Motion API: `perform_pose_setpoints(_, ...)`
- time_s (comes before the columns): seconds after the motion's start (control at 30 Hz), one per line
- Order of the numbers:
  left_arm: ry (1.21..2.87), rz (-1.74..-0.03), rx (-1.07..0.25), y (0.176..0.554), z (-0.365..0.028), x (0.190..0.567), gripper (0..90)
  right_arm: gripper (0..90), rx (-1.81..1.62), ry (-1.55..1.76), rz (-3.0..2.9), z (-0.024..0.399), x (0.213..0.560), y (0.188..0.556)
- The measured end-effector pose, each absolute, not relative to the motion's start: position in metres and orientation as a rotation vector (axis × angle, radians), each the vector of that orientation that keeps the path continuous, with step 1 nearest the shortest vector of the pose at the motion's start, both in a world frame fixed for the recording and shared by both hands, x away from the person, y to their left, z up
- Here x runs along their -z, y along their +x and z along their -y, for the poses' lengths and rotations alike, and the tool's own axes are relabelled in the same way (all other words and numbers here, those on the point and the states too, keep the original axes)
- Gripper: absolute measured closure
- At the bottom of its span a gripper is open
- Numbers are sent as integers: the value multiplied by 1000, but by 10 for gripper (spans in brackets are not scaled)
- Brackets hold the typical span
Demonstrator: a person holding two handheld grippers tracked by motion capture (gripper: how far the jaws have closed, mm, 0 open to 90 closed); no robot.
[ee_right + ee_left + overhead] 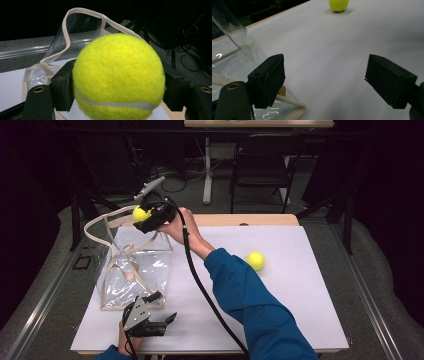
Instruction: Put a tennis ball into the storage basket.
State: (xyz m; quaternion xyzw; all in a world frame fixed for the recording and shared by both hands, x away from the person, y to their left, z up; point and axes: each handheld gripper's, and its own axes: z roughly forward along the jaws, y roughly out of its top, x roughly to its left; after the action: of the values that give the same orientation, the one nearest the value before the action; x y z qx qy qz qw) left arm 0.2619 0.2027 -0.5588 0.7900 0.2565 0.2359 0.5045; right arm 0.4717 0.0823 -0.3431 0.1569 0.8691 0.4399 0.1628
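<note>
Right gripper (117,82): jaws clamped on a ball (118,75), held above the bag (135,265), whose open mouth lies just below and beyond the jaws. Left gripper (332,82): jaws wide, empty, beside the bag's near corner; second ball (339,5) far ahead on the table (332,45).

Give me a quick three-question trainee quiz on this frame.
1. True or false: the right tool grips a tennis ball.
2. How many tennis balls are in the high view?
3. Where is the left tool? A) inside the clear bag B) open, beside the bag's near corner C) on the loose ball

Key: 1 true; 2 two; 3 B
</note>
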Motion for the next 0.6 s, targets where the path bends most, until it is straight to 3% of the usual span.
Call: perform_pose_setpoints(0.6, 1911, -615, -565, 262, -203, 559, 159, 259, -1207, 445, -2514, -93, 353, 474)
